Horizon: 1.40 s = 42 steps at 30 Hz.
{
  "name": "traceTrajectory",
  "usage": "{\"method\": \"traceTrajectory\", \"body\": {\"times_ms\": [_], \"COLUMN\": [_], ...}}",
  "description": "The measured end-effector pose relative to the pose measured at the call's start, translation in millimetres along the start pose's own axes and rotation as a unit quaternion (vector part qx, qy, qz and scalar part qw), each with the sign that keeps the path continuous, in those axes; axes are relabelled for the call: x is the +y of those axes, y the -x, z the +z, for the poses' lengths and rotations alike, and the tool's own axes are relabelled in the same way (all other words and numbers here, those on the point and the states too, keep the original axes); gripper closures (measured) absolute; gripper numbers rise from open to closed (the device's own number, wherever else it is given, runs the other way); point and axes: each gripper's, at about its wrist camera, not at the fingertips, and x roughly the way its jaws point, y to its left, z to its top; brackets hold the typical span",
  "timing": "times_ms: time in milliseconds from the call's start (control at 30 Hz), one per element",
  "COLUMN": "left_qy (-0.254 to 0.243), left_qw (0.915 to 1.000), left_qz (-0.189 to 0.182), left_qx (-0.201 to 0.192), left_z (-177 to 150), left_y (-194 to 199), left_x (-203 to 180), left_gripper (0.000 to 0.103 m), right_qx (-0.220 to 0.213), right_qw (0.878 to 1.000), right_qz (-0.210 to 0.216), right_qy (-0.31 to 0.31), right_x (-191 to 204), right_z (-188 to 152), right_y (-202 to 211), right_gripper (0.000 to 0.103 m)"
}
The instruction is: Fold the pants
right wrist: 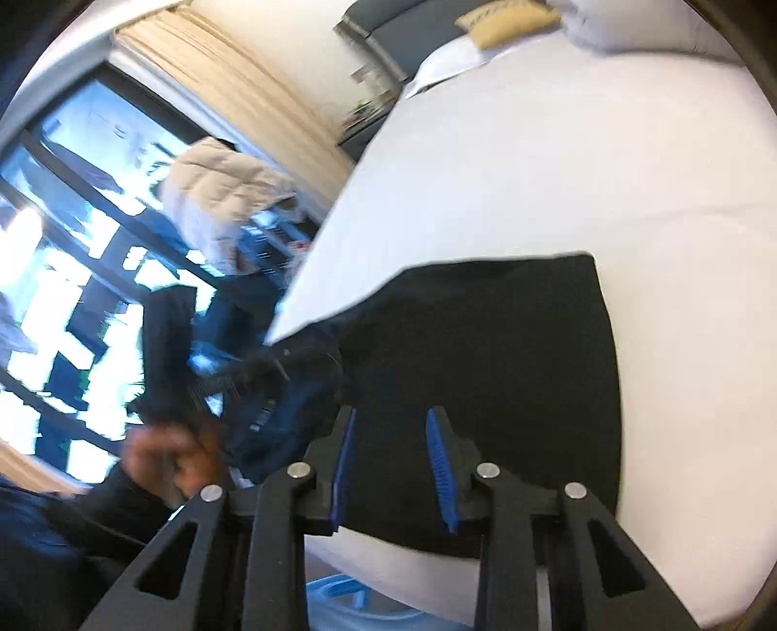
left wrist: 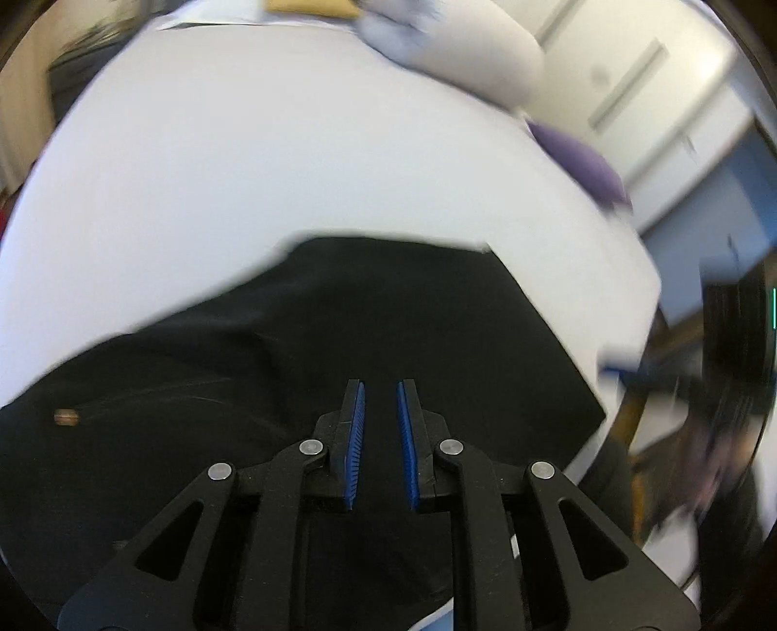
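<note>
Black pants [left wrist: 301, 340] lie flat on a white bed [left wrist: 272, 160], with a small brown tag or button [left wrist: 65, 416] at the left. My left gripper [left wrist: 380, 388] hovers above the pants, its blue-padded jaws slightly apart and empty. In the right wrist view the pants [right wrist: 495, 340] lie as a dark folded rectangle near the bed's corner [right wrist: 534, 160]. My right gripper [right wrist: 391, 417] is open and empty above the pants' near edge. The other hand-held gripper [right wrist: 170, 349] and a hand [right wrist: 165, 461] show blurred at the left.
Pillows [left wrist: 466, 53] and a purple item [left wrist: 582, 165] lie at the bed's far right side. A tan cushion [right wrist: 505, 22] sits at the headboard. A window [right wrist: 58, 233], a beige jacket [right wrist: 218, 194] and a blue basket [right wrist: 340, 597] are beside the bed.
</note>
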Motion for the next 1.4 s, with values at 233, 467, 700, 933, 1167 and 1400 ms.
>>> {"method": "traceTrajectory", "body": {"times_ms": [233, 467, 700, 933, 1167, 1400], "left_qy": [-0.029, -0.019, -0.011, -0.03, -0.01, 0.037], "left_qw": [0.9989, 0.9995, 0.9997, 0.9995, 0.9998, 0.9942], "left_qz": [0.015, 0.001, -0.011, 0.006, 0.013, 0.012], "left_qx": [0.034, 0.027, 0.017, 0.003, -0.014, -0.1], "left_z": [-41.3, -49.1, -57.2, -73.6, -78.8, -133.8], "left_y": [-43.5, -47.0, -34.6, -40.7, -17.6, 98.0], "left_x": [-7.7, -1.9, 31.2, 17.9, 15.6, 30.5], "left_gripper": [0.09, 0.09, 0.09, 0.09, 0.09, 0.09], "right_qx": [0.025, 0.059, 0.097, 0.067, 0.029, -0.112], "right_qw": [0.993, 0.985, 0.987, 0.987, 0.989, 0.979], "right_qz": [0.04, 0.043, 0.046, 0.04, 0.0, 0.1], "right_qy": [-0.106, -0.158, -0.122, -0.138, -0.145, -0.141], "right_x": [-86.5, -118.5, -96.8, -82.5, -74.1, -9.7], "right_z": [46.3, 20.6, -41.8, -86.6, -91.0, -85.9], "right_y": [-58.8, -84.7, -39.4, -23.9, -23.6, 3.0], "right_gripper": [0.07, 0.095, 0.094, 0.095, 0.103, 0.022]}}
